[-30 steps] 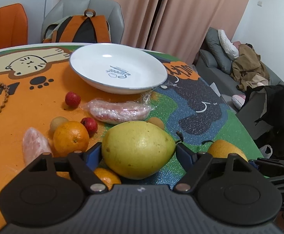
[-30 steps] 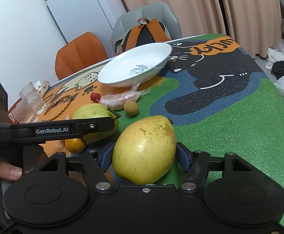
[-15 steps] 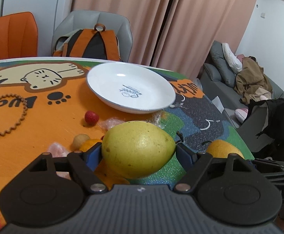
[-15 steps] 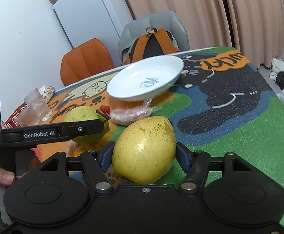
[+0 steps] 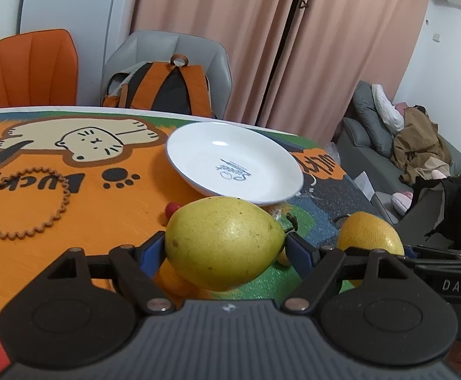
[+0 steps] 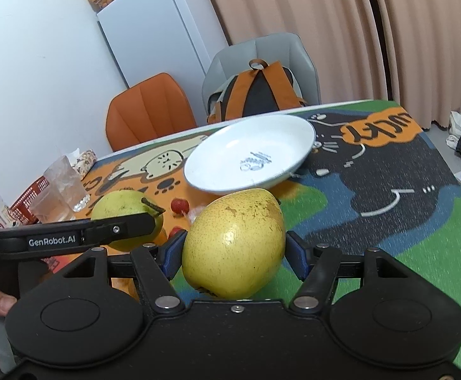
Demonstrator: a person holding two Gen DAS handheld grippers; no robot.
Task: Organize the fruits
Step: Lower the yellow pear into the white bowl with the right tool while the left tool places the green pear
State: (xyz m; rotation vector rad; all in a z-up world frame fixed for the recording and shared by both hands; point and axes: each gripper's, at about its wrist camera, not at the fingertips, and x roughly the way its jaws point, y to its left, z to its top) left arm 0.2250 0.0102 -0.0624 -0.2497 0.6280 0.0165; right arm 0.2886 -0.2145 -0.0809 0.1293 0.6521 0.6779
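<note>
Above the near worktop, your left hand-held gripper and right hand-held gripper each clench a pear, so carry both to the far white plate and release gently.

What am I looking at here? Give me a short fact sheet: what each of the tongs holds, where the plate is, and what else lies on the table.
Left tongs: shut on a greenish pear
Right tongs: shut on a yellow pear
Plate: white, empty, on the cat-print table beyond both pears
Other fruit: small red fruit on the table near the plate
Also on table: bead loop, clear glasses
Behind table: orange chair, grey chair with a backpack
</note>
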